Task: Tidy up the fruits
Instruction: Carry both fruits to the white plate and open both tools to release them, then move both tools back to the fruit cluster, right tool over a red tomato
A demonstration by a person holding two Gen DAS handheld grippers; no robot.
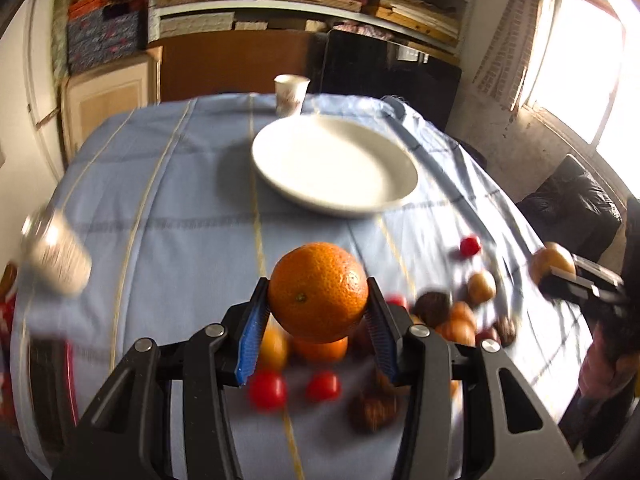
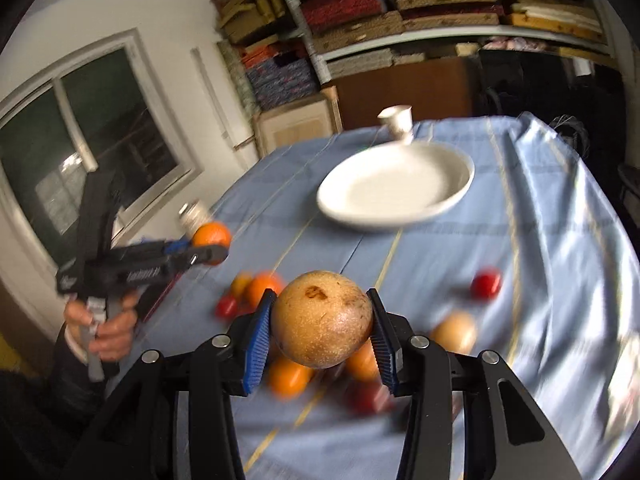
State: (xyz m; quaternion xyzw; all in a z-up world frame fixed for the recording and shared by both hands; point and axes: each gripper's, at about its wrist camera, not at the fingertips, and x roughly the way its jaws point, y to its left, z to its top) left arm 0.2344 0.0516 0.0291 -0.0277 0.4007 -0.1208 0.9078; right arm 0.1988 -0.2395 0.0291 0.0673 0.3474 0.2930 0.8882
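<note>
My left gripper (image 1: 318, 308) is shut on an orange (image 1: 318, 292) and holds it above the table. It also shows in the right wrist view (image 2: 210, 246) at the left, with the orange (image 2: 212, 234) in it. My right gripper (image 2: 322, 328) is shut on a brown round fruit (image 2: 322, 318), held above the pile. It shows in the left wrist view (image 1: 560, 270) at the right with the brown fruit (image 1: 550, 262). A white plate (image 1: 334, 164) (image 2: 396, 190) lies empty beyond both. Loose oranges, red tomatoes and brown fruits (image 1: 456, 312) (image 2: 288, 376) lie on the blue cloth below.
A white paper cup (image 1: 290, 94) (image 2: 398, 122) stands behind the plate. A white jar (image 1: 56, 254) (image 2: 194, 216) stands at the table's left edge. The blue tablecloth (image 1: 180, 208) covers the table. Shelves and a window are beyond.
</note>
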